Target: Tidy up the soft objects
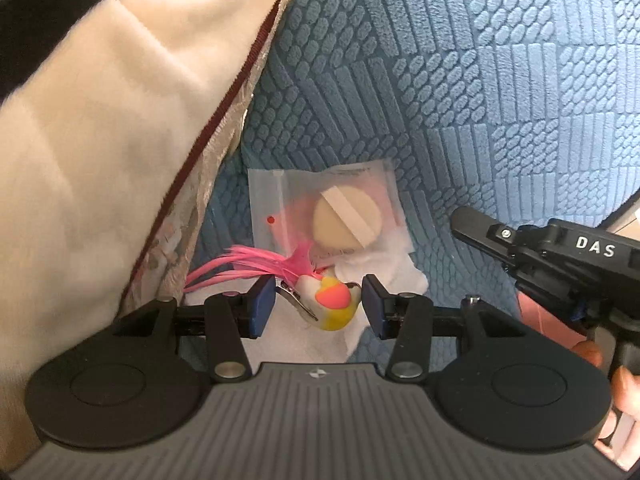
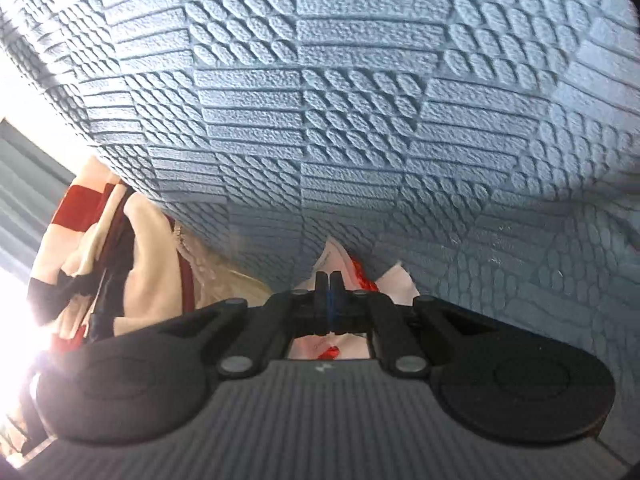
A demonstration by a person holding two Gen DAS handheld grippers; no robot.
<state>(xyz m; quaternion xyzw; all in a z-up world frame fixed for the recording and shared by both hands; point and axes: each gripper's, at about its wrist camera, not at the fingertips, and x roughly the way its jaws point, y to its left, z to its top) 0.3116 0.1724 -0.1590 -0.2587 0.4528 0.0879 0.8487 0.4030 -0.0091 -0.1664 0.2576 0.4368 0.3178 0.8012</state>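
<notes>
Left gripper [image 1: 318,306] stood half open around the bird clip [image 1: 328,300] on the blue cushion [image 1: 440,80], unclamped, while right gripper [image 2: 329,280] was closed, seemingly pinching a packet [image 2: 332,258]; next, seemingly, lifting both away.

A blue plush cover [image 2: 360,120] embossed with blocks of ribs and ovals fills the scene, a cream cushion with dark red piping [image 1: 100,140] lies at its left, and harsh glare [image 2: 16,320] floods the near left edge.
</notes>
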